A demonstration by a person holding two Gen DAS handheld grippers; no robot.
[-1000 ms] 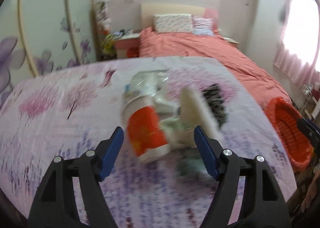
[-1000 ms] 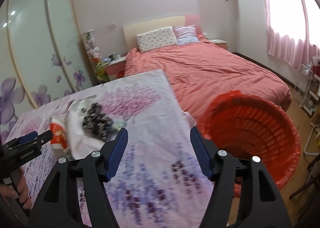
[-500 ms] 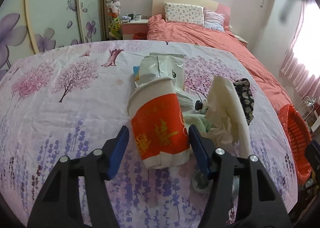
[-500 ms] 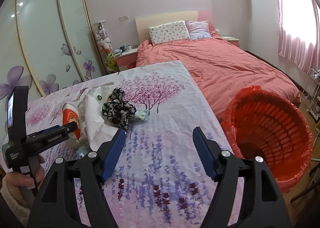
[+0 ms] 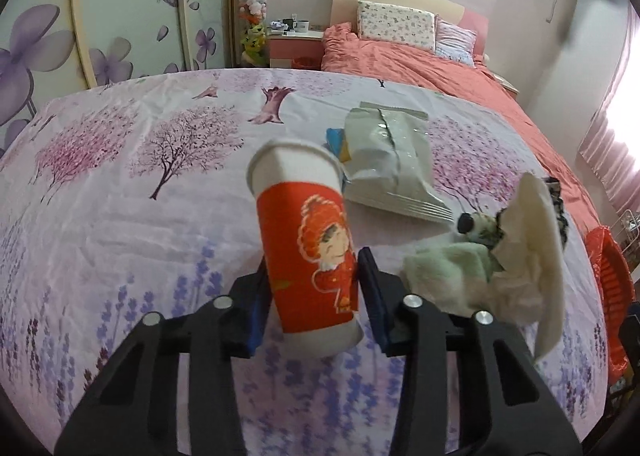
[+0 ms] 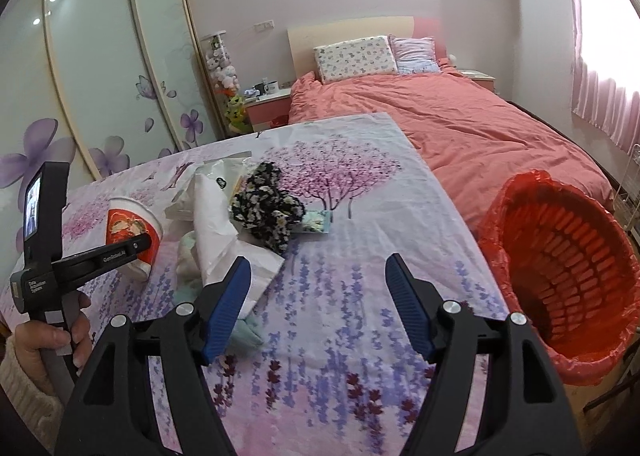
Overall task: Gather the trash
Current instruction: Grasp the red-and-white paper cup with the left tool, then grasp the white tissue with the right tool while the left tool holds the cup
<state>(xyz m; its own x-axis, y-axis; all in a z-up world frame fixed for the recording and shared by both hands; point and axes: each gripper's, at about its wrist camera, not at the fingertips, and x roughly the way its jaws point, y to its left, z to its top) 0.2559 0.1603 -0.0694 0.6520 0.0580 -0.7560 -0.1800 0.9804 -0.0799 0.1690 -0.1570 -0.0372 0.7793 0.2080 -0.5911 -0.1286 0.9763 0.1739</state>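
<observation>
**Cup gripped on the flowered table**

On the table [image 6: 360,336], covered by a flowered cloth, lies a heap of trash; beside its right edge stands the red basket [image 6: 560,256]. Within the heap: a white bag [image 6: 212,224], a silver packet [image 5: 390,160], a black flowered cloth [image 6: 268,212]. The left gripper [image 5: 312,296] pinches the red paper cup [image 5: 308,244], tilted, near its base. The right gripper [image 6: 320,300] hangs above the table, jaws spread wide.

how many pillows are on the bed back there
2. A floral white pillow leans against the headboard, and a striped pink pillow sits right beside it toward the window. More could be hidden behind them.
</observation>
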